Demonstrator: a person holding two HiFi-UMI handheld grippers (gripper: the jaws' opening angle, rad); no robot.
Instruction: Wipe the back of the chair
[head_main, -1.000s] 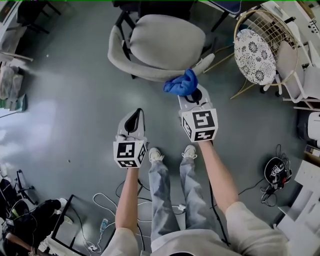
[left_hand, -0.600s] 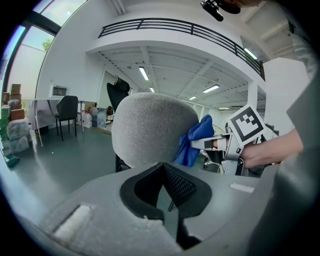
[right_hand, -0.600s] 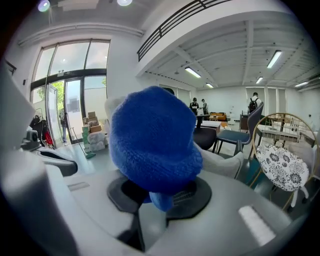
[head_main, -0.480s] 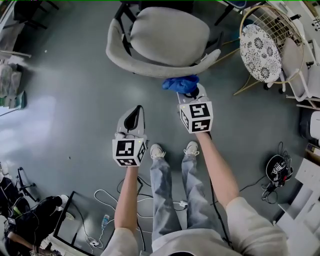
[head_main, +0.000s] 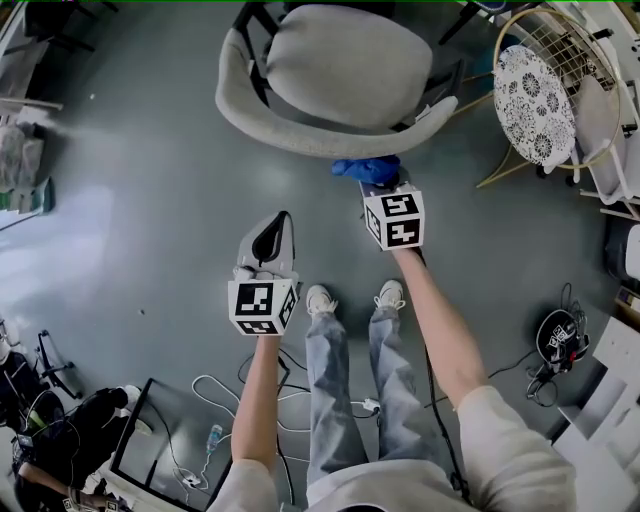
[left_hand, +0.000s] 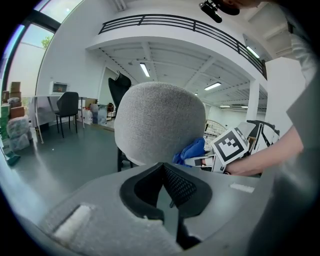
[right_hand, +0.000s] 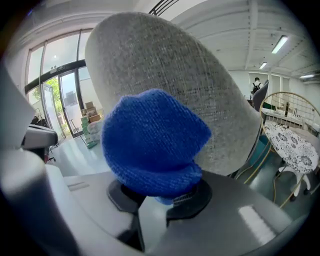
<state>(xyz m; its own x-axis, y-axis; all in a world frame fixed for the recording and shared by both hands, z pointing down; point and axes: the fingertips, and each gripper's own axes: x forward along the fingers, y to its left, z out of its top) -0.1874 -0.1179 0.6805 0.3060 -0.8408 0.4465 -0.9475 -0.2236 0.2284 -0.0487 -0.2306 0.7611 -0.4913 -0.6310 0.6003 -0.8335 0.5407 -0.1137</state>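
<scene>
A blue cloth (head_main: 364, 168) is clamped between the jaws of the right gripper (head_main: 378, 182) and is pressed against the outer face of the grey chair back (head_main: 290, 135), right of its middle as seen in the head view. In the right gripper view the cloth is bunched just ahead of the jaws, with the woven backrest directly behind it. The left gripper (head_main: 269, 236) is held lower and to the left, apart from the chair, over the floor (head_main: 140, 220). Its jaws are brought together with nothing between them.

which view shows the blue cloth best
The right gripper view: the blue cloth fills it, clamped by the right gripper before the chair back. The head view shows a small bunch, the left gripper view just a corner.
</scene>
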